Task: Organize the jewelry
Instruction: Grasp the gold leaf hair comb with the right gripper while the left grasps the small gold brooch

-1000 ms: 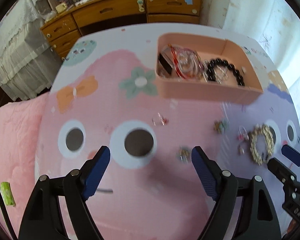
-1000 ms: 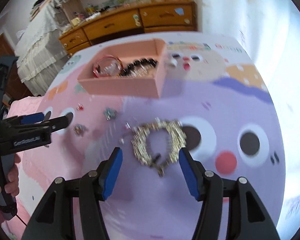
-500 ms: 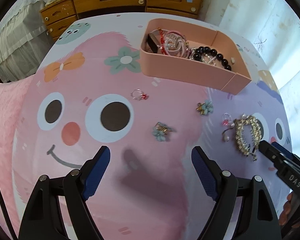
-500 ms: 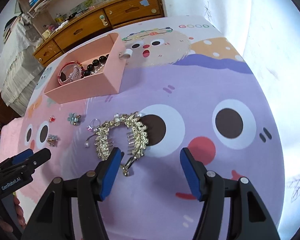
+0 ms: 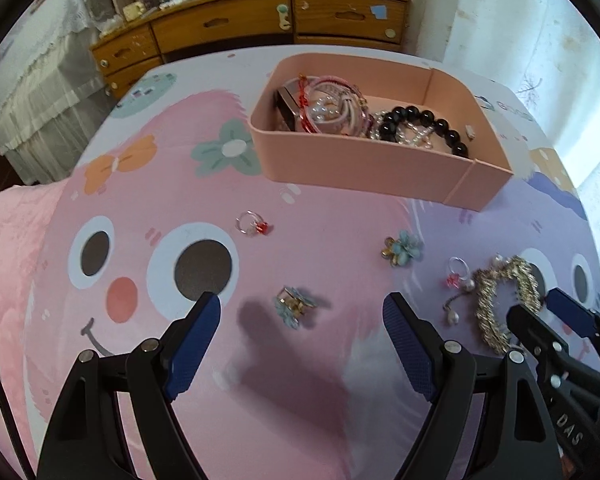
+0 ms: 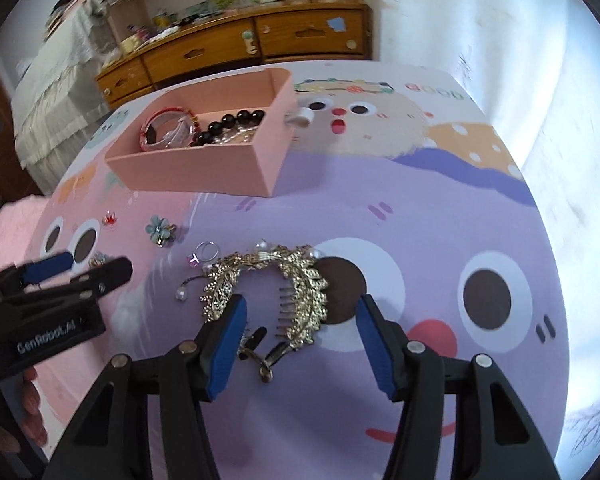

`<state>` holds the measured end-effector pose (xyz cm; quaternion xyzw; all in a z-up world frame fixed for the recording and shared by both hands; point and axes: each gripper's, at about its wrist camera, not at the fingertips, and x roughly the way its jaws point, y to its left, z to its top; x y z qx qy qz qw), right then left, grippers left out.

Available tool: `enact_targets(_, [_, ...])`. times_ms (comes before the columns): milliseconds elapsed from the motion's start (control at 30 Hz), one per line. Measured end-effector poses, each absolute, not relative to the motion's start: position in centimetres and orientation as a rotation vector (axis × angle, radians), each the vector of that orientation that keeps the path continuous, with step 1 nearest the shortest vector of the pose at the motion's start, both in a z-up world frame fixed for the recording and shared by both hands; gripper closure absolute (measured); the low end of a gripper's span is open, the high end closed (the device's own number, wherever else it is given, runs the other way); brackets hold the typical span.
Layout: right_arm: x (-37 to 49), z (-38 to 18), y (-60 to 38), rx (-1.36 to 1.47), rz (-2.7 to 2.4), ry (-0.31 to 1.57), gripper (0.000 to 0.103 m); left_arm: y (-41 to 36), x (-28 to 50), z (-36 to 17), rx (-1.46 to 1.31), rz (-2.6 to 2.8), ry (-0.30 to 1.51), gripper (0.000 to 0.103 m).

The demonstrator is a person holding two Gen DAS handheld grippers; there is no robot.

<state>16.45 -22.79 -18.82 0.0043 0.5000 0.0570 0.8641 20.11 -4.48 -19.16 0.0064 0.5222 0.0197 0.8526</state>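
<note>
A pink box (image 5: 364,160) (image 6: 204,172) holds bracelets and a black bead bracelet (image 5: 424,124). Loose on the cartoon tablecloth lie a red-stone ring (image 5: 254,224), a blue flower clip (image 5: 402,248) (image 6: 160,230), a small blue-gold clip (image 5: 294,306), a pink-stone ring (image 5: 456,274) (image 6: 204,252) and a gold leaf hair comb (image 5: 500,304) (image 6: 268,284). My left gripper (image 5: 302,344) is open and empty, just short of the small clip. My right gripper (image 6: 300,340) is open with its fingertips either side of the gold comb's near end.
A wooden dresser (image 5: 260,28) stands behind the table. A bed with a lace cover (image 5: 32,92) is at the left. A pink cloth (image 5: 8,248) lies by the table's left edge. White curtains (image 6: 540,80) hang at the right.
My right gripper has come forward and lower so the gold comb now lies between its fingers. My left gripper has closed in on the small clip. No jewelry has moved.
</note>
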Motion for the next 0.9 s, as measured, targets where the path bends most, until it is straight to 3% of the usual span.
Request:
enact_targets(100, [16.4, -19.0, -22.5, -0.034, 0.125, 1.025, 0.048, -4.5, 20.3, -19.2, 0.012, 0.039, 1.087, 0.021])
enact_targets(167, [16.4, -19.0, -22.4, -0.058, 0.12, 1.01, 0.061, -4.6, 20.3, -19.3, 0.02, 0.049, 1.088, 0.025])
enact_targets(233, [16.5, -18.8, -22.5, -0.071, 0.12, 1.004, 0.077, -4.5, 20.5, -19.6, 0.014, 0.059, 1.102, 0.038])
enact_targets(367, [16.5, -18.7, -23.1, -0.051, 0.157, 0.997, 0.079, -3.7, 20.7, -19.9, -0.045, 0.071, 1.11, 0.052])
enact_targets(433, [16.5, -18.6, -23.3, -0.048, 0.169, 0.997, 0.08, -3.5, 20.6, -19.8, -0.07, 0.061, 1.102, 0.067])
enact_targets(500, [16.5, -18.5, -23.6, -0.025, 0.176, 0.992, 0.092, -3.4, 20.5, -19.8, -0.073, 0.069, 1.092, 0.081])
enact_targets(733, [15.9, -17.6, -23.2, -0.018, 0.204, 0.963, 0.097, -3.1, 20.3, -19.9, -0.108, 0.035, 1.081, 0.082])
enact_targets(767, [15.8, -17.4, -23.2, -0.015, 0.206, 0.955, 0.103, -3.1, 20.3, -19.8, -0.109, 0.032, 1.079, 0.082])
enact_targets(900, [15.3, -15.4, -22.6, -0.048, 0.237, 0.882, 0.103, -3.2, 19.9, -19.3, -0.101, 0.012, 1.056, 0.082])
